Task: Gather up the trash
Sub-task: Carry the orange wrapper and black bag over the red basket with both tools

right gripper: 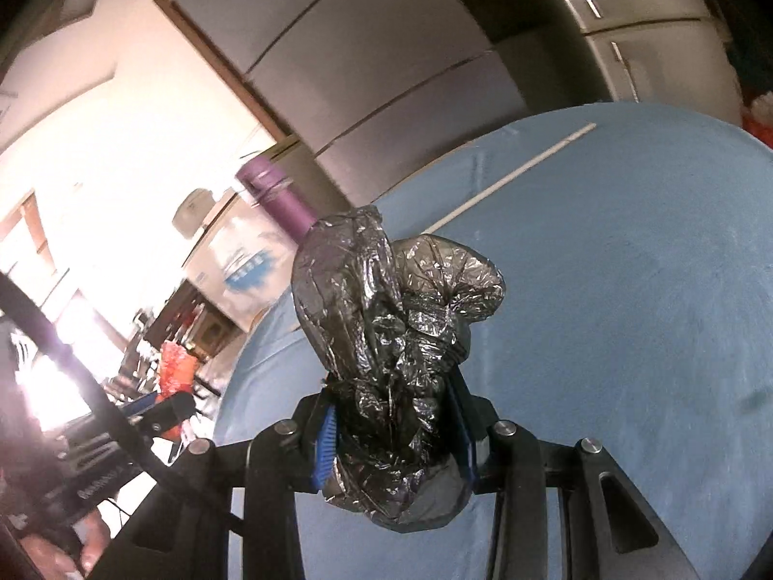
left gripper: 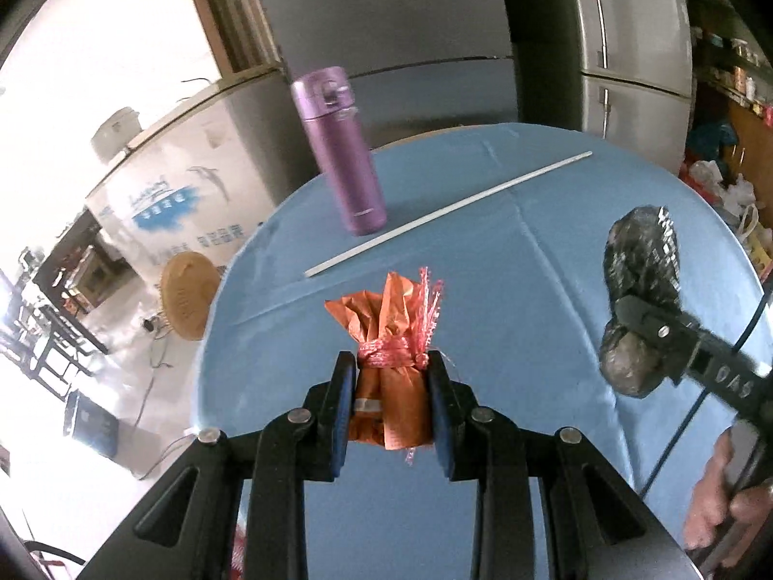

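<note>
Both bundles gripped, clear of the blue table [left gripper: 555, 241].
Your left gripper [left gripper: 391, 401] pinches the soft tied orange paper bundle [left gripper: 391, 333]; your right gripper [right gripper: 396, 440] squeezes the light, crinkly dark plastic bag [right gripper: 386, 314] mid-body.

- The orange paper bundle [left gripper: 391, 377], tied with pink fringed string, stands upright, lifted above the blue table.
- The crumpled dark plastic bag [right gripper: 391, 372], bunched and shiny, is also held aloft.
</note>
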The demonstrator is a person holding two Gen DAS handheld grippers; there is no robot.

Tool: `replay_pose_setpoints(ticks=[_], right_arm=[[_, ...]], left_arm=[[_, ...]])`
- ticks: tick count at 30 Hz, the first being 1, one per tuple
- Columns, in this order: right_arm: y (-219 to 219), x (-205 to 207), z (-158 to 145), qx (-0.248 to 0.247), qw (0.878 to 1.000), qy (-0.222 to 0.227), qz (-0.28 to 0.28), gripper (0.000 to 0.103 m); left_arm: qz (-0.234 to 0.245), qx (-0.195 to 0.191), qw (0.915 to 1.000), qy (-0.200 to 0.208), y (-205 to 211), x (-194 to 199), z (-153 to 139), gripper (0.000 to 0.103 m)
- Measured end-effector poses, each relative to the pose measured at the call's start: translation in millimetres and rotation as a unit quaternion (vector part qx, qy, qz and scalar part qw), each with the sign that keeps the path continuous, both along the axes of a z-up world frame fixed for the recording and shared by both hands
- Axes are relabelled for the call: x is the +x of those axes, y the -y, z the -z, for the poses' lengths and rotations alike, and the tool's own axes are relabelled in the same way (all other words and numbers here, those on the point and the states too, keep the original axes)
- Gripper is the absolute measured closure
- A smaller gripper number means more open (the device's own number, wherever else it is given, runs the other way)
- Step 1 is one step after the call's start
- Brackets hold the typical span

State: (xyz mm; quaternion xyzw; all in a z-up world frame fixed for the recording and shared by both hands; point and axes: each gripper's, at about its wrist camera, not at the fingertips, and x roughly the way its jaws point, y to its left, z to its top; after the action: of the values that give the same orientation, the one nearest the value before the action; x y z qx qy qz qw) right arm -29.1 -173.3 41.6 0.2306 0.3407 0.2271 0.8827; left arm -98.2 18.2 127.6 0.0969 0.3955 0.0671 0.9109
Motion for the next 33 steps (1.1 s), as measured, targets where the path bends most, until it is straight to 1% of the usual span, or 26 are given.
replay_pose_setpoints(ticks=[4,8,11,15,22,30,33], right_arm=[[-10.4,-28.5,-15.1,-0.006,1.0,-0.001,-0.016,0.061],[-20.5,-48.4,-21.1,-0.023,0.999,-0.004,-0.025,0.061],[-23.9,-60.2,-20.9,-0.023,0.999,-0.01,-0.032,0.061],[-33.8,-69.7,-28.0,-0.034,0.998,-0.005,-0.046,0.061],[-49.6,-84.1,-39.7,-0.037,0.997,0.007,-0.066,0.061],[-49.1,-93.1,-44.9,-0.036,0.996,0.015,-0.078,0.061],[-49.7,-98.0,-48.9,-0.037,0.996,0.021,-0.082,0.061]], left_arm=[[-0.01,-0.004,0.9999,0.012,-16.5,-35.8,-8.5,0.073],[-0.016,-0.007,0.9994,0.029,-31.0,-65.0,-17.4,0.073],[-0.019,-0.007,0.999,0.04,-39.3,-81.7,-22.6,0.073],[-0.023,-0.009,0.9985,0.049,-47.8,-100.0,-28.5,0.073],[-0.033,-0.022,0.9975,0.058,-62.5,-123.5,-35.0,0.073],[-0.039,-0.03,0.9967,0.065,-71.0,-137.4,-37.8,0.073],[-0.042,-0.027,0.9961,0.072,-72.5,-142.5,-40.4,0.073]])
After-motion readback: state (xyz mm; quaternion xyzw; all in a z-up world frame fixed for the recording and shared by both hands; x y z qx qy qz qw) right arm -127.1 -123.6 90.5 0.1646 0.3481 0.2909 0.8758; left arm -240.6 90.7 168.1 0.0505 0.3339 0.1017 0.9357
